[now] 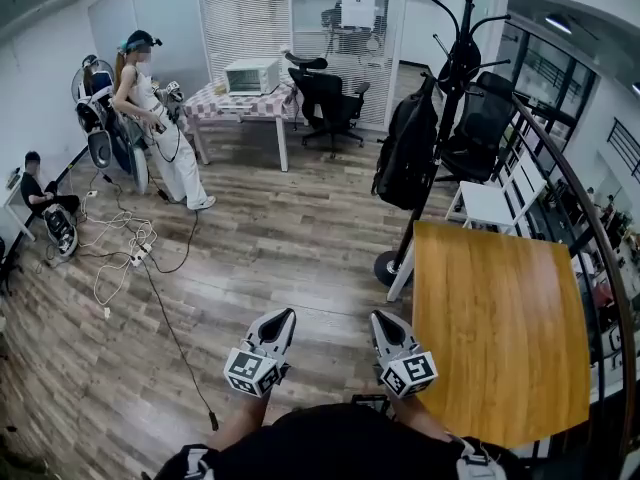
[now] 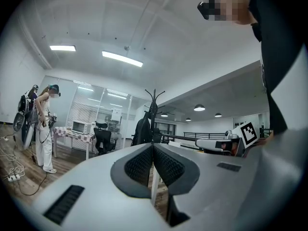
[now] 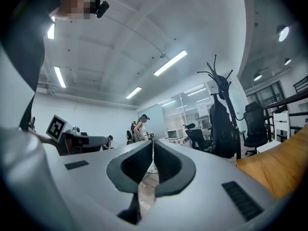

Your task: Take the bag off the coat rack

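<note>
With the left gripper (image 1: 284, 315) and right gripper (image 1: 381, 319) shut and empty, the coat rack (image 1: 456, 63) at one o'clock could be tipped if its black backpack (image 1: 408, 153) were yanked.

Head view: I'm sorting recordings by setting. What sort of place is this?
Probably an open office or lab workspace: black office chairs stand by a glass partition with blinds, a wooden desk fills the view's right, and a black backpack hangs on a coat rack.
</note>
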`<state>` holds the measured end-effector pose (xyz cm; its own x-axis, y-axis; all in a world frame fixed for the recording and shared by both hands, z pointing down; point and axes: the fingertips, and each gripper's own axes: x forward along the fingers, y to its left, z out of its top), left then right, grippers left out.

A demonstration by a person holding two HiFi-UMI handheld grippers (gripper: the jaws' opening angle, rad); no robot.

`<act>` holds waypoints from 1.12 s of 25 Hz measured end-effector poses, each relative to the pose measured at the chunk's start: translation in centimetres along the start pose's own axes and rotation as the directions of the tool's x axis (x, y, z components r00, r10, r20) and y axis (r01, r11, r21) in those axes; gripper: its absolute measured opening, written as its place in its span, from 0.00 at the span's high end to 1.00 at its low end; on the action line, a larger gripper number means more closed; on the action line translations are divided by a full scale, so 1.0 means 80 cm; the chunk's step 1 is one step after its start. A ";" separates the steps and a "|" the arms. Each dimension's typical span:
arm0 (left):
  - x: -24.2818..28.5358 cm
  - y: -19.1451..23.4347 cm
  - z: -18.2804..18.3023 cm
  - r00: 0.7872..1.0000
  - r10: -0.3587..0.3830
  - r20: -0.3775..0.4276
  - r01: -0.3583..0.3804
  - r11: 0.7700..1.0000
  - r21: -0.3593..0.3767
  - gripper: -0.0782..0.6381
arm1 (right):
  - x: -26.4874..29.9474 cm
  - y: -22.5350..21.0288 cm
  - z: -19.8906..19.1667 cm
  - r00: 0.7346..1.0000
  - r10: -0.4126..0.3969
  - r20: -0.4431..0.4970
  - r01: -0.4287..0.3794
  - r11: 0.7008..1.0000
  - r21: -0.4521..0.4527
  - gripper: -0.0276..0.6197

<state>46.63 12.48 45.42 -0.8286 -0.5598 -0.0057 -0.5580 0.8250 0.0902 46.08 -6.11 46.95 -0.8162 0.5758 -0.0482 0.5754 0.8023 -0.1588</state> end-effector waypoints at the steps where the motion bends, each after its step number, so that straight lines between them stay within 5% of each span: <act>1: 0.001 -0.001 0.000 1.000 -0.001 0.000 0.001 1.000 -0.001 0.87 | 0.000 -0.002 -0.002 1.000 -0.001 -0.002 0.001 1.000 0.008 0.90; 16: 0.017 -0.019 -0.009 0.999 -0.038 -0.038 0.037 0.999 -0.012 0.87 | -0.008 -0.018 -0.006 1.000 0.019 -0.010 -0.018 0.998 0.062 0.91; 20: 0.026 -0.034 -0.011 0.995 -0.072 -0.073 0.076 0.996 0.054 0.87 | -0.014 -0.027 -0.006 1.000 0.020 -0.001 -0.019 0.998 0.065 0.90; 28: 0.044 -0.040 -0.021 0.997 -0.011 -0.072 0.013 1.000 0.021 0.87 | -0.028 -0.063 -0.007 1.000 -0.004 0.020 0.004 1.000 0.001 0.90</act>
<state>45.57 7.77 46.81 -0.8169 -0.5731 0.0647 -0.5693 0.8193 0.0690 45.02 -11.36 48.39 -0.8194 0.5692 -0.0671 0.5719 0.8045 -0.1603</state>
